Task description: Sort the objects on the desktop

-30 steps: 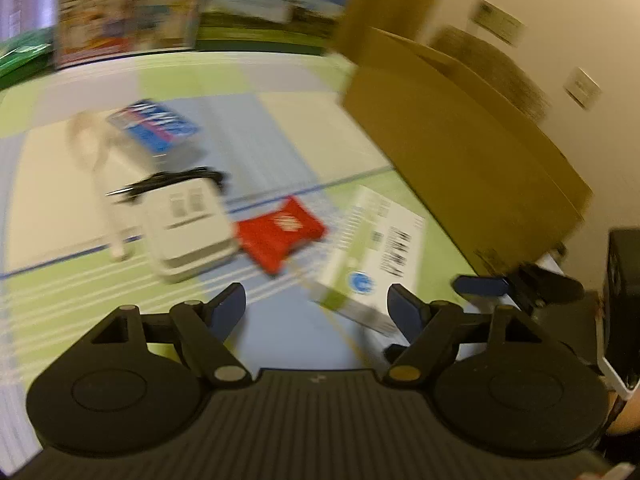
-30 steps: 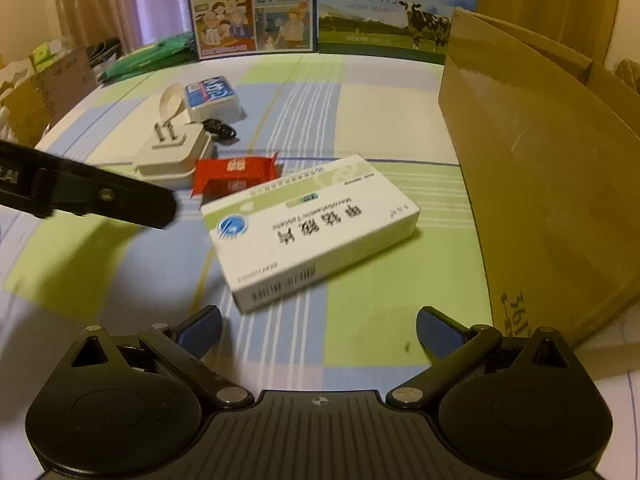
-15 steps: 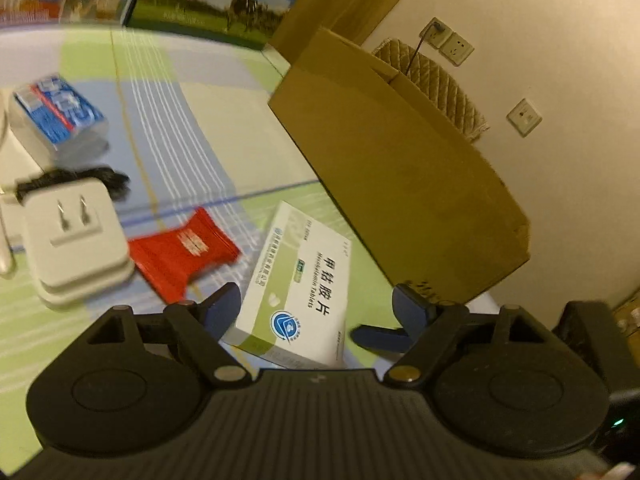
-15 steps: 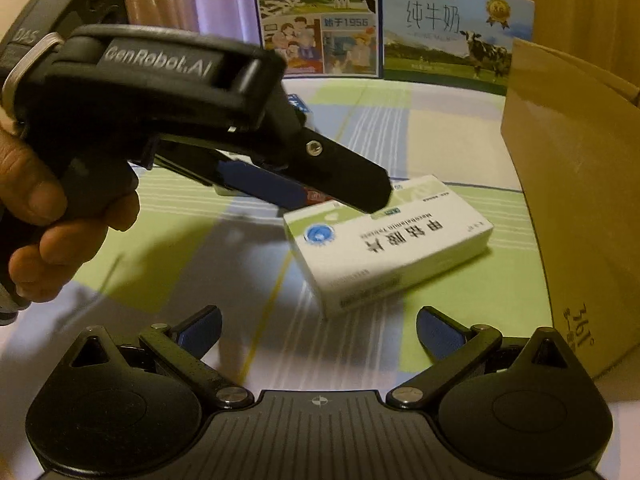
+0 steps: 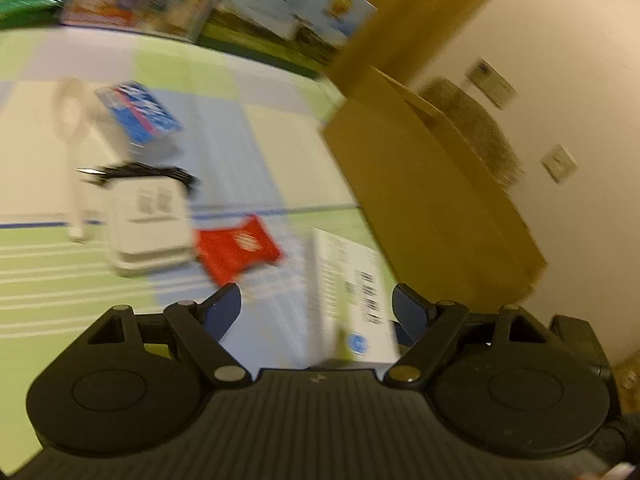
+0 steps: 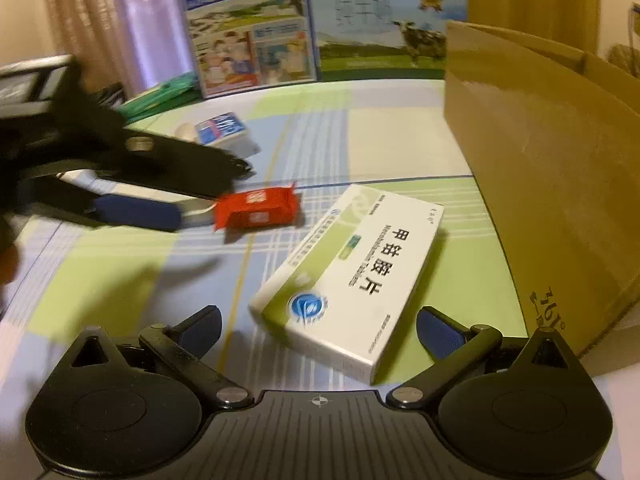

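Two grippers are held over the table (image 6: pixel 384 128), both with jaws apart and nothing between them. The right gripper (image 6: pixel 318 330) is lined up on the medicine box (image 6: pixel 352 276), which lies flat near the table's right edge, just beside the cardboard box (image 6: pixel 552 184) (presumably where sorted things go). The left gripper (image 5: pixel 316 310) is seen blurred, its fingers pointing toward the red packet (image 6: pixel 258 210). The charger (image 5: pixel 148 224) and blue pack (image 5: pixel 138 114) lie farther in.

Both wrist views look low and close across the table, sharing the medicine box (image 6: pixel 352 276) and cardboard box (image 5: pixel 432 208).
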Action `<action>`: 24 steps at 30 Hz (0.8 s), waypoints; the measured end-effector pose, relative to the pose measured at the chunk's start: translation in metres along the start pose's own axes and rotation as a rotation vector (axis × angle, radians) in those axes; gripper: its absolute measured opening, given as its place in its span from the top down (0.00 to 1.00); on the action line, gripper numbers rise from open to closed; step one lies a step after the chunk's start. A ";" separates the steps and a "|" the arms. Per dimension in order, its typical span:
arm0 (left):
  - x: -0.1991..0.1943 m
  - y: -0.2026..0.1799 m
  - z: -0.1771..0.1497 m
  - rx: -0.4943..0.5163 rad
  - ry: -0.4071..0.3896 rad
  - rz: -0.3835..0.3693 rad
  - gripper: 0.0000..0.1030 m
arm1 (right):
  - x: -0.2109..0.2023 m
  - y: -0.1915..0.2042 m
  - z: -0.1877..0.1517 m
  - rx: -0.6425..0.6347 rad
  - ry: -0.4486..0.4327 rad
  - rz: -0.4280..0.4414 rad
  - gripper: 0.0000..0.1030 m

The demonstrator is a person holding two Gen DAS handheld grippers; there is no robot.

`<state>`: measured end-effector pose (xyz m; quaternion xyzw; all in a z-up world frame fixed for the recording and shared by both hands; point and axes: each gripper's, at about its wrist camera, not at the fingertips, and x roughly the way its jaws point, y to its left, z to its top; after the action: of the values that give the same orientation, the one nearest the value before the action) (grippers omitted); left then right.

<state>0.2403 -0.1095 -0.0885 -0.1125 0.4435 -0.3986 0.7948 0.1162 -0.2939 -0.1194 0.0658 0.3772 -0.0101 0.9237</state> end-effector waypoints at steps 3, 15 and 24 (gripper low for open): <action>-0.005 0.003 -0.003 0.010 -0.020 0.095 0.20 | 0.009 -0.001 0.004 0.003 -0.009 -0.052 0.02; -0.005 0.000 -0.008 0.146 -0.038 0.270 0.19 | 0.025 -0.014 0.020 -0.101 -0.008 -0.062 0.34; -0.002 0.001 -0.013 0.211 -0.010 0.314 0.19 | 0.032 0.001 0.026 -0.260 0.048 0.124 0.34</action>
<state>0.2296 -0.1052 -0.0951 0.0402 0.4071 -0.3135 0.8570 0.1572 -0.2954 -0.1234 -0.0311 0.3926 0.0976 0.9140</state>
